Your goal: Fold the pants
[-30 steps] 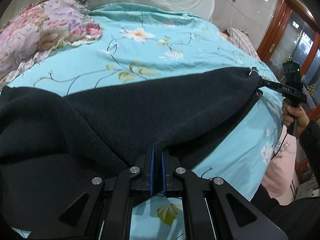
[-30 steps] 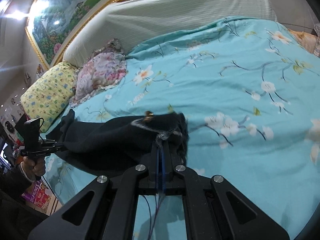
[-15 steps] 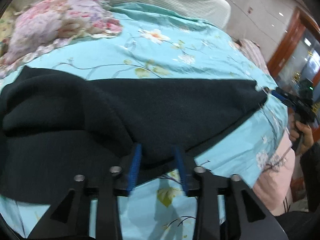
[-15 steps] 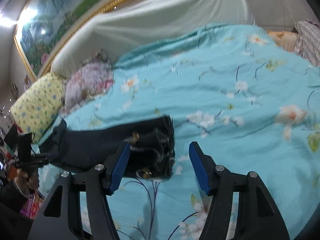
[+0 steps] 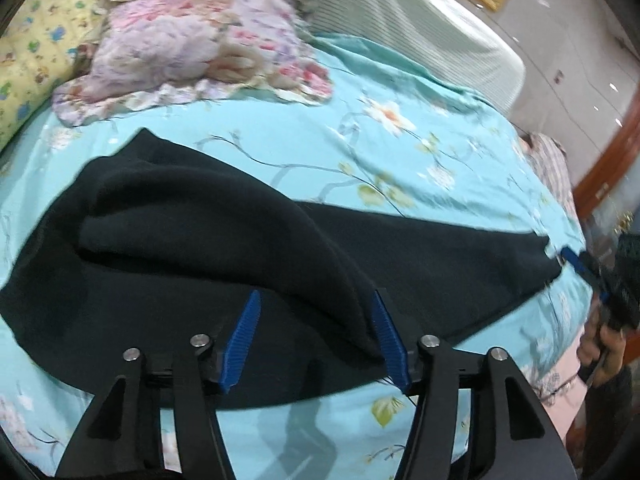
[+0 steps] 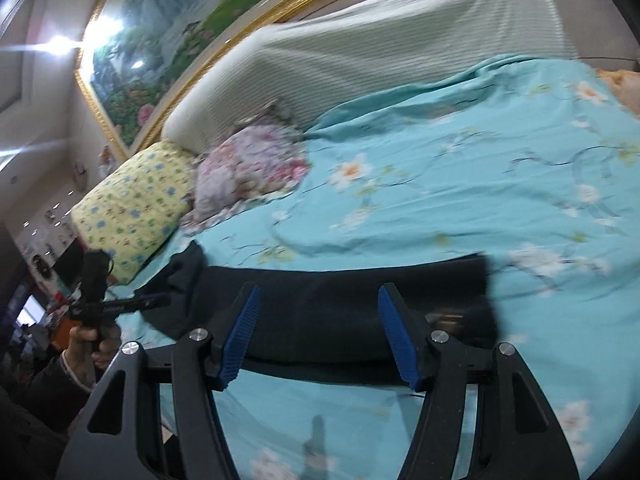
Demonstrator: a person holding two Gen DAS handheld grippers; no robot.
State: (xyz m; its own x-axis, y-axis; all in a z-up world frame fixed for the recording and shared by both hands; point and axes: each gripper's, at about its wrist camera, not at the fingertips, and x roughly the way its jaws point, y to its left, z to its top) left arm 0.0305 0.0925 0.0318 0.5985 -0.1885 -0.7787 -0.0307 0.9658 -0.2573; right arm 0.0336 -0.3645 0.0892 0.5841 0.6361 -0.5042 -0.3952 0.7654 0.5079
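Nearest the lens, the left tongs point(image 5: 316, 338) stood with jaws apart, holding nothing; a raised fold of the black pants point(image 5: 224, 248) lay between and just beyond the blue pads. The right tongs point(image 6: 318, 332) were likewise spread wide and empty, with the pants point(image 6: 344, 300) lying directly ahead of them. The garment lay flat on the bed, a long dark band whose long axis ran crosswise to both pairs of tongs. Its bulkier, rumpled end lay at the left tongs and its squared-off end close to the right tongs, so each hand was nearer its own end. Judged from this layout, a further fold would need both ends gripped anew. The surface was a turquoise floral bedspread point(image 5: 280, 128), soft and slightly wrinkled. Farther back lay a pink floral pillow point(image 5: 192, 52) and a yellow patterned pillow point(image 6: 132, 204), then a pale ribbed headboard point(image 6: 380, 52). Above it hung a gilt-framed landscape painting point(image 6: 192, 28). Both views were somewhat blurred.
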